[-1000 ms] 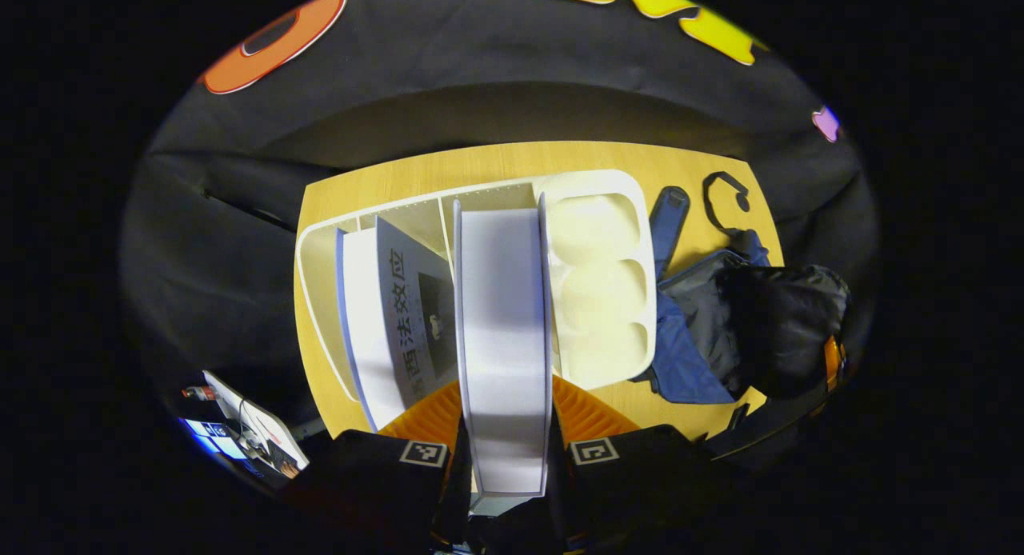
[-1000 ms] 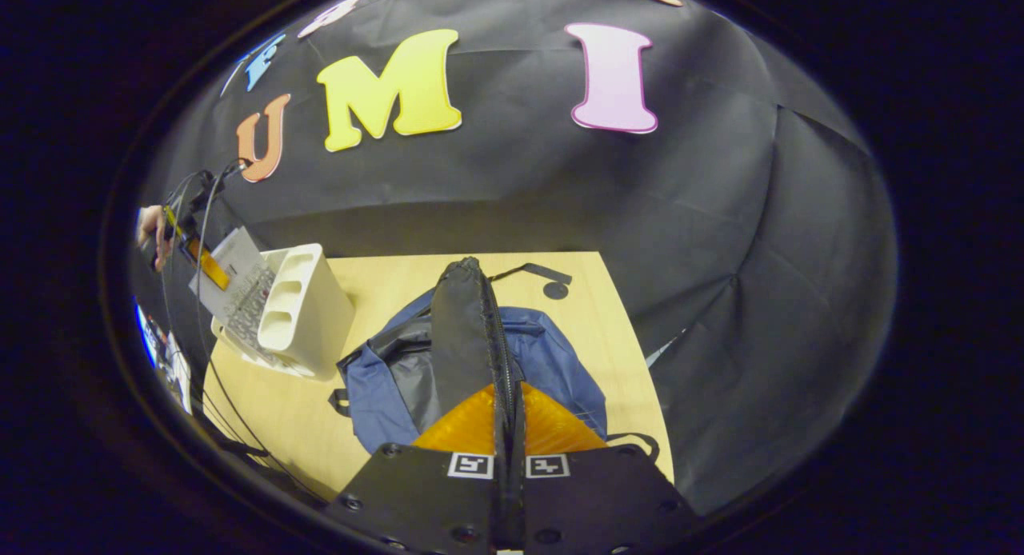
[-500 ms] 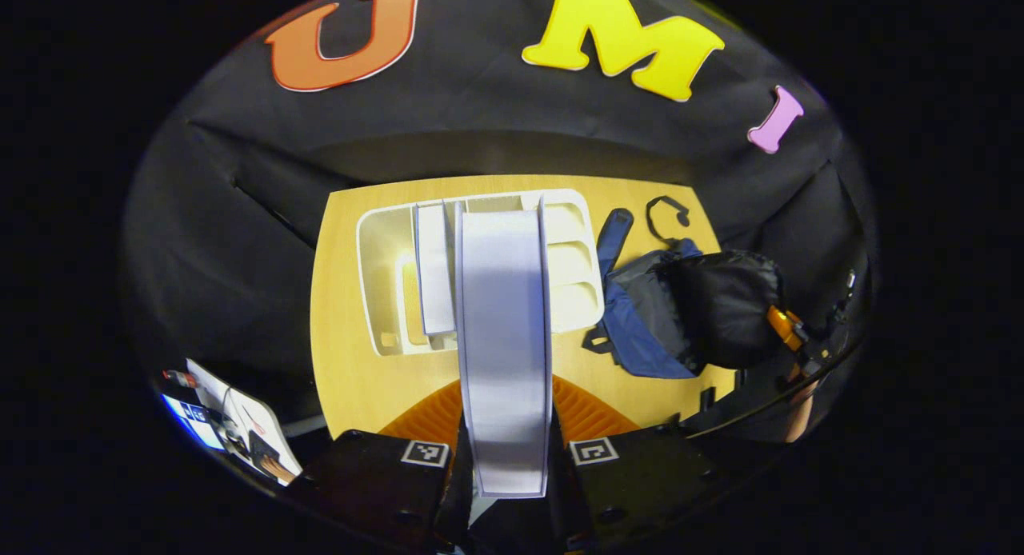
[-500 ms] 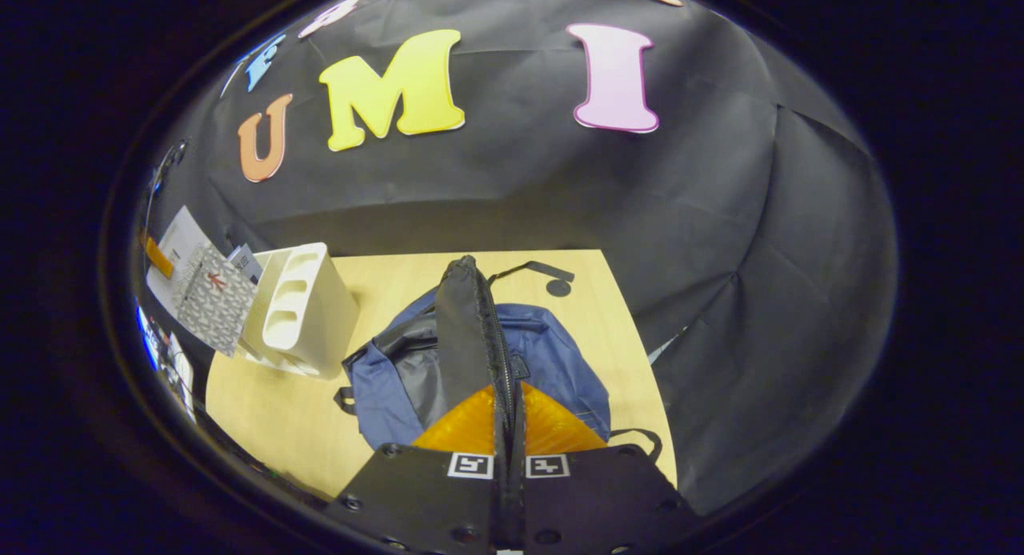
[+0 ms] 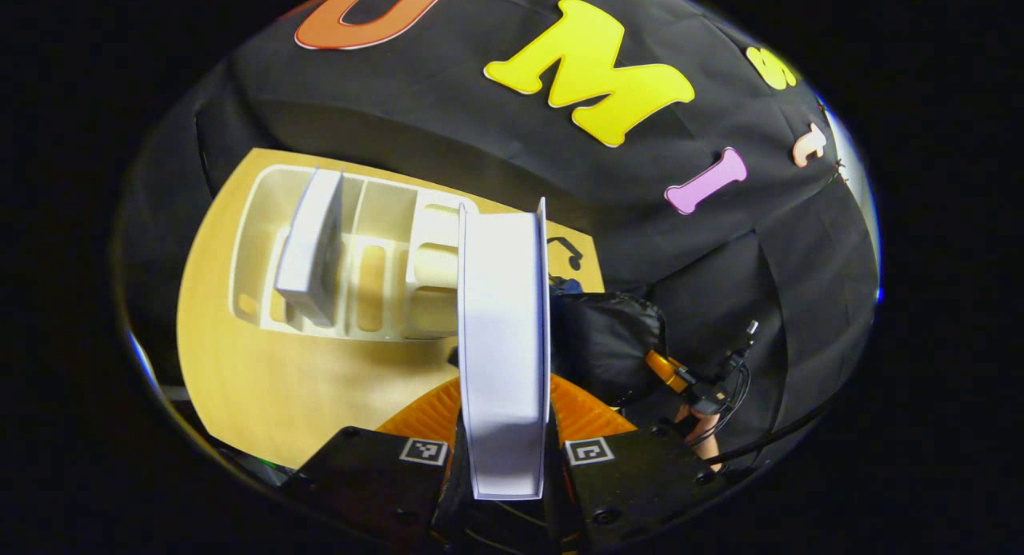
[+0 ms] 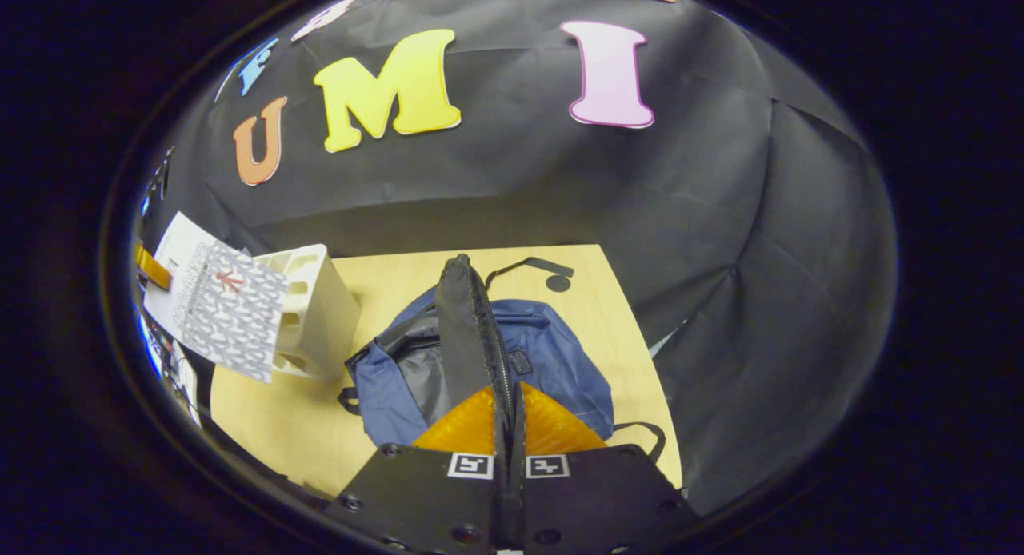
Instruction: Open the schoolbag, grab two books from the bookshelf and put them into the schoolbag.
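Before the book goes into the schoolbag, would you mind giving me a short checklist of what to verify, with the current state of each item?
1. Book gripped by the left gripper, both fingers pressing its covers: ok.
2. Book lifted clear of the bookshelf: ok; seen in the air in the right gripper view.
3. Right gripper shut on the bag flap, holding it up: ok.
4. Schoolbag open, dark lining exposed: ok.
5. Opening wide enough for the book: cannot tell.
6. Second book ready in the bookshelf: ok, leaning in a slot.
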Demonstrator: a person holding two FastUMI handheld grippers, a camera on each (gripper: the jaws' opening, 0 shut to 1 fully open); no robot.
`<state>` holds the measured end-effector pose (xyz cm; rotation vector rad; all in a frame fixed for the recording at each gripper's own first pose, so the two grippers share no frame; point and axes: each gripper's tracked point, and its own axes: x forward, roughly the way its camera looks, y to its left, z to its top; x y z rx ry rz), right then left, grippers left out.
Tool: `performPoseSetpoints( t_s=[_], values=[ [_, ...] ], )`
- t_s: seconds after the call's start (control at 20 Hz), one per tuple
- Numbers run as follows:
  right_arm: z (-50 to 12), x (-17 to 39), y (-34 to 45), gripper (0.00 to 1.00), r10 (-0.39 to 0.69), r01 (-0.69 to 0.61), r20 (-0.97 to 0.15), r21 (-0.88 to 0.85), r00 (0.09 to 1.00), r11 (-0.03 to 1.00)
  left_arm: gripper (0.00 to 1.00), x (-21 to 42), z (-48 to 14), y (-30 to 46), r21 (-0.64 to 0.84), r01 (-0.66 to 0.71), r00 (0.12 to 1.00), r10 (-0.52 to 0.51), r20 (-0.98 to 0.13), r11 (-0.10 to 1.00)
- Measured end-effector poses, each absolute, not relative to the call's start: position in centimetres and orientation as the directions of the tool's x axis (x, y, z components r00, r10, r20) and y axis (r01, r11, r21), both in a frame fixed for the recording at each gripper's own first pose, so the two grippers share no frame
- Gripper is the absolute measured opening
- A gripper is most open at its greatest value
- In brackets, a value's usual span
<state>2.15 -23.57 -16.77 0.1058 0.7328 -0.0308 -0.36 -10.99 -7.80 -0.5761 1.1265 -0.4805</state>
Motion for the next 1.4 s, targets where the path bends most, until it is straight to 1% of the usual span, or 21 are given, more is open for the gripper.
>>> performPoseSetpoints(
  t_s=[0.2,0.25,0.3,0.4,0.5,0.7,1.0,1.15,1.2,1.25,1.35,1.4],
  values=[
    [-16.5,2.0,-23.7,0.0,-0.001,0.075,-0.664,0.083,0.748,0.994,0.39,-0.9,-12.1,-18.0,-0.735,0.018,0.336,-0.696,-0.634,0.678],
    [-16.4,2.0,-23.9,0.0,-0.005,0.079,-0.664,0.081,0.748,0.994,0.45,-1.2,-13.2,-20.0,-0.748,0.013,0.329,-0.709,-0.624,0.664],
    [-16.4,1.9,-24.2,0.0,-0.011,0.084,-0.665,0.078,0.746,0.993,0.39,-1.5,-14.4,-21.7,-0.752,0.021,0.326,-0.716,-0.618,0.659],
    [-16.6,1.9,-24.5,0.0,-0.015,0.099,-0.669,0.088,0.743,0.991,0.39,-1.7,-17.6,-24.2,-0.733,0.045,0.328,-0.703,-0.631,0.679],
    [-16.4,2.0,-24.7,0.0,-0.008,0.117,-0.671,0.118,0.742,0.986,0.39,-1.8,-20.0,-26.8,-0.738,0.049,0.332,-0.708,-0.623,0.673],
    [-15.6,2.0,-25.5,0.0,-0.007,0.124,-0.668,0.129,0.744,0.984,0.39,-2.6,-24.4,-30.1,-0.753,0.019,0.311,-0.72,-0.621,0.658],
    [-15.0,2.8,-25.6,0.0,0.004,0.108,-0.672,0.124,0.74,0.986,0.39,-1.5,-25.7,-33.5,-0.854,0.008,0.361,-0.798,-0.482,0.52],
    [-14.5,3.4,-25.2,0.0,0.007,0.095,-0.674,0.115,0.739,0.989,0.39,-1.7,-27.3,-35.6,-0.874,-0.009,0.347,-0.818,-0.459,0.486],
    [-14.3,3.6,-25.1,0.03,0.008,0.091,-0.672,0.111,0.741,0.99,0.39,-1.5,-27.8,-36.3,-0.88,-0.005,0.347,-0.824,-0.447,0.475],
    [-13.9,3.9,-24.9,0.0,0.008,0.086,-0.669,0.107,0.743,0.991,0.39,-1.2,-28.4,-37.1,-0.888,-0.011,0.349,-0.83,-0.435,0.46],
    [-13.6,4.3,-24.5,0.0,0.01,0.074,-0.667,0.098,0.745,0.992,0.39,-0.3,-29.3,-38.6,-0.903,-0.033,0.345,-0.843,-0.413,0.429],
    [-13.6,4.6,-24.4,0.03,0.008,0.07,-0.666,0.09,0.746,0.993,0.39,0.3,-29.6,-39.2,-0.912,-0.047,0.341,-0.852,-0.398,0.408]
  ],
)
